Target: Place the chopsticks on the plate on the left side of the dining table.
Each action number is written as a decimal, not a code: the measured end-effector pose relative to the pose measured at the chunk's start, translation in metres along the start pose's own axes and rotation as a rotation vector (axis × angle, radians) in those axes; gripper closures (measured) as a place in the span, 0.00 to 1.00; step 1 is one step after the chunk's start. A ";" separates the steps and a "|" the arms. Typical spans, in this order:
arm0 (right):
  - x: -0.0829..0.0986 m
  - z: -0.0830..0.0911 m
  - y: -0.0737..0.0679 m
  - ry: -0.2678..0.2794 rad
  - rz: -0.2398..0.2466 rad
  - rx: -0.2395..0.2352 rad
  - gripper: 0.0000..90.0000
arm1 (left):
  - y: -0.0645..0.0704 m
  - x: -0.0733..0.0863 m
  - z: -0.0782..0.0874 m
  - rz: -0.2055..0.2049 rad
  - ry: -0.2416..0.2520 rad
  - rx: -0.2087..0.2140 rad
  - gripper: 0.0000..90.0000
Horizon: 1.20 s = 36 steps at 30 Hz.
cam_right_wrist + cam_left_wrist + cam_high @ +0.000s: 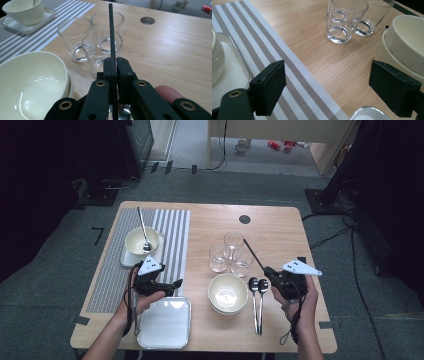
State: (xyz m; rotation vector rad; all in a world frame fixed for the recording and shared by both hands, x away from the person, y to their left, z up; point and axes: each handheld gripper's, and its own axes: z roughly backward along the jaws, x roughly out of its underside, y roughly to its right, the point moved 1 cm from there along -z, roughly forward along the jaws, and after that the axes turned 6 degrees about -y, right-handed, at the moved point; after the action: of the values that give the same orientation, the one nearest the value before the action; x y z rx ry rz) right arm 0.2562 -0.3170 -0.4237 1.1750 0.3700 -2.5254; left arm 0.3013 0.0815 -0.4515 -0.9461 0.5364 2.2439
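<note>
Chopstick (111, 30) is pinched upright in the closed right tool (116, 65), just behind the stacked bowls (227, 293); beyond them stand three glasses (231, 252). A careless swing could topple those. Left tool (337, 85) gapes empty.

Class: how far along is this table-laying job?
Done: one bowl with a spoon sits on a small plate on the striped mat. In hand: the right tongs clamp a thin black stick; the left tongs hang open. Left: stacked bowls, three glasses, two spoons, a square plate.
</note>
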 end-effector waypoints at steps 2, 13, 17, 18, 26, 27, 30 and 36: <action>-0.004 -0.001 -0.005 -0.005 0.022 -0.017 0.97 | 0.002 -0.004 -0.001 -0.007 0.005 0.004 0.16; -0.020 -0.016 -0.027 -0.026 0.072 -0.100 0.97 | 0.019 -0.025 -0.005 -0.102 0.010 0.051 0.16; -0.024 -0.022 -0.034 -0.038 0.091 -0.127 0.97 | 0.019 -0.028 -0.006 -0.106 0.021 0.033 0.16; -0.026 -0.023 -0.036 -0.040 0.097 -0.134 0.97 | 0.019 -0.029 -0.006 -0.111 0.021 0.036 0.16; -0.032 -0.030 -0.051 -0.054 0.141 -0.165 0.97 | 0.024 -0.030 -0.007 -0.143 0.035 0.043 0.17; -0.033 -0.031 -0.053 -0.053 0.144 -0.168 0.97 | 0.024 -0.031 -0.006 -0.148 0.038 0.043 0.17; -0.034 -0.034 -0.059 -0.055 0.148 -0.183 0.97 | 0.024 -0.033 -0.007 -0.152 0.048 0.052 0.17; -0.038 -0.040 -0.071 -0.061 0.173 -0.211 0.97 | 0.028 -0.037 -0.006 -0.209 0.078 0.070 0.20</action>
State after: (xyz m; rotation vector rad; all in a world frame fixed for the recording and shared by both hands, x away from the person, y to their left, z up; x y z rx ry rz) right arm 0.2789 -0.2304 -0.4125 1.0028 0.4846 -2.3043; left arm 0.3051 0.0438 -0.4240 -1.0094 0.5219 1.9970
